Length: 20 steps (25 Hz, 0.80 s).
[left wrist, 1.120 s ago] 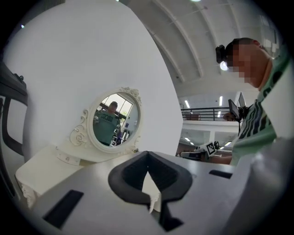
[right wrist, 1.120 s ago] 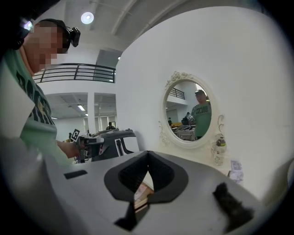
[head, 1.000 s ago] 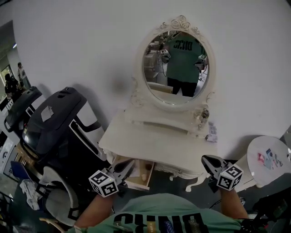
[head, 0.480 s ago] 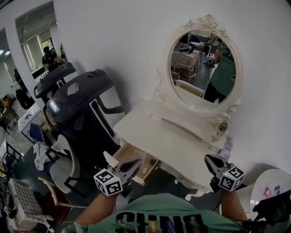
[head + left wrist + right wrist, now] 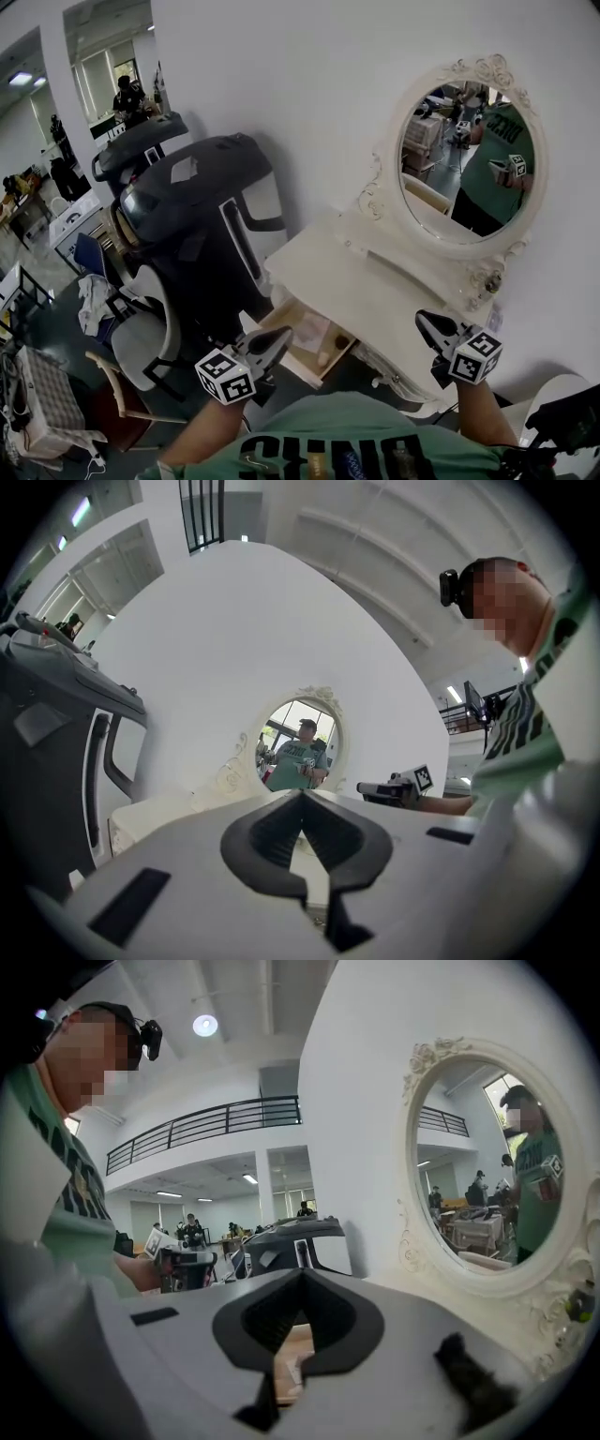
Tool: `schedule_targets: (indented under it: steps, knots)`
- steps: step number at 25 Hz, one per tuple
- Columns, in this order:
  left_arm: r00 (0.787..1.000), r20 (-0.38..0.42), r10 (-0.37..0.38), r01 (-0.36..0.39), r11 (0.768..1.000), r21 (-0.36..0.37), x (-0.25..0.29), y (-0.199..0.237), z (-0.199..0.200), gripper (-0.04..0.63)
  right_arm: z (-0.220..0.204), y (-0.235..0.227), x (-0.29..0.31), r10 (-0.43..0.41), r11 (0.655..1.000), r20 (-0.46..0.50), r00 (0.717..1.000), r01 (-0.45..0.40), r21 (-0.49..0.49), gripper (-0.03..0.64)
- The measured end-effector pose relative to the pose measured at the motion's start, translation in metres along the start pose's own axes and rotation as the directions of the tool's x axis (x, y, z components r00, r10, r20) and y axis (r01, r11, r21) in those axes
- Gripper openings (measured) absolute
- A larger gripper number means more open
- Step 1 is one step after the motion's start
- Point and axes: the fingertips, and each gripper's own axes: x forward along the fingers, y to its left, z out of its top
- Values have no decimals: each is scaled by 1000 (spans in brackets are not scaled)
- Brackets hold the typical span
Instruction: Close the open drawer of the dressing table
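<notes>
Dressing table now being framed further right; drawer being left open under its top, left gripper near; it and right gripper being kept jaws-together, empty, probably for pushing

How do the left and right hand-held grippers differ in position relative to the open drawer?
The left hand-held gripper is at the front of the open drawer; the right hand-held gripper is off to its side, by the dressing table. The left's tip angles rightward, the right's leftward. Both are shut and empty.
</notes>
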Motion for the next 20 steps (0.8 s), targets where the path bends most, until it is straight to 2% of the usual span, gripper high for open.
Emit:
schedule_targets:
  steps: [5,12,14,17,20]
  knots:
    - [1000,4,25,-25,999,30,-18,45,6,8,18,18,47,20,999,-18,1000,-21,-39,11]
    - [985,12,170,-169,985,-29,-48,82,-15,8,23,23,97,135,988,-80,988,-141,-67,11]
    - [968,18,250,-250,967,-41,-60,88,-23,9,27,21,118,209,973,-89,974,-216,-83,11]
    - [930,18,366,-365,930,-46,-68,89,-35,9,27,18,140,328,938,-96,940,-337,-87,11]
    - [871,21,491,-491,871,-20,-70,87,-49,9,18,16,152,439,889,-127,889,-451,-83,11]
